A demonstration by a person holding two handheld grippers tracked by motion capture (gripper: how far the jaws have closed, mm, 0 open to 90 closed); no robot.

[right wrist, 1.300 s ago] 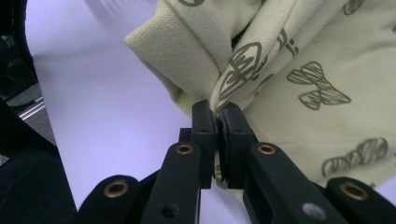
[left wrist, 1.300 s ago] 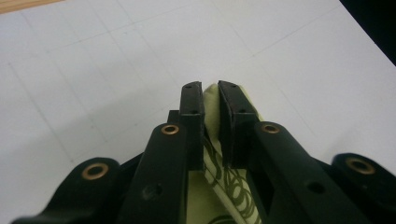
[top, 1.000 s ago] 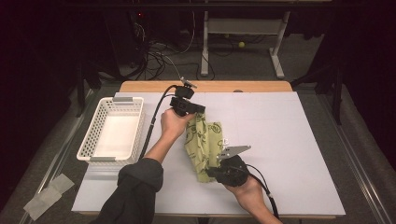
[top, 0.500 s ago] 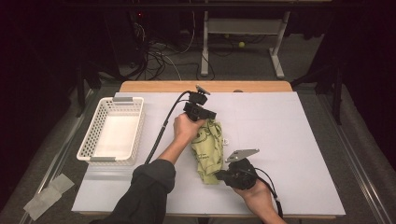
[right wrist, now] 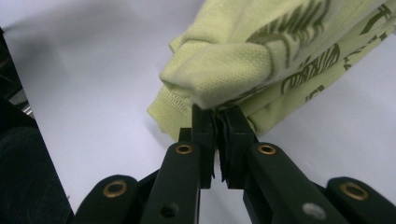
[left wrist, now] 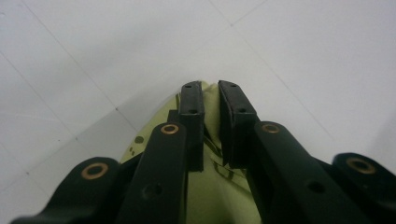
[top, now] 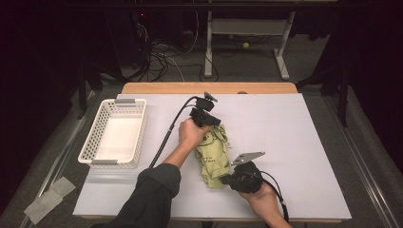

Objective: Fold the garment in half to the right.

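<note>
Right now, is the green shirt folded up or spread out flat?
Folded. The shirt lies in a narrow bundle on the table, its layers doubled over.

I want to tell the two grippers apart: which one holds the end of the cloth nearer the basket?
The left gripper. It pinches the far end of the yellow-green cloth, closer to the basket; the right gripper pinches the near end.

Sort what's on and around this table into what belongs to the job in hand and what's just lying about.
In the job:
- yellow-green garment, folded on the white table cover
- left tool, shut on the garment's far end
- right tool, shut on its near edge

Lying about:
- white basket
- paper scrap on the floor
- cables
- small ball
</note>
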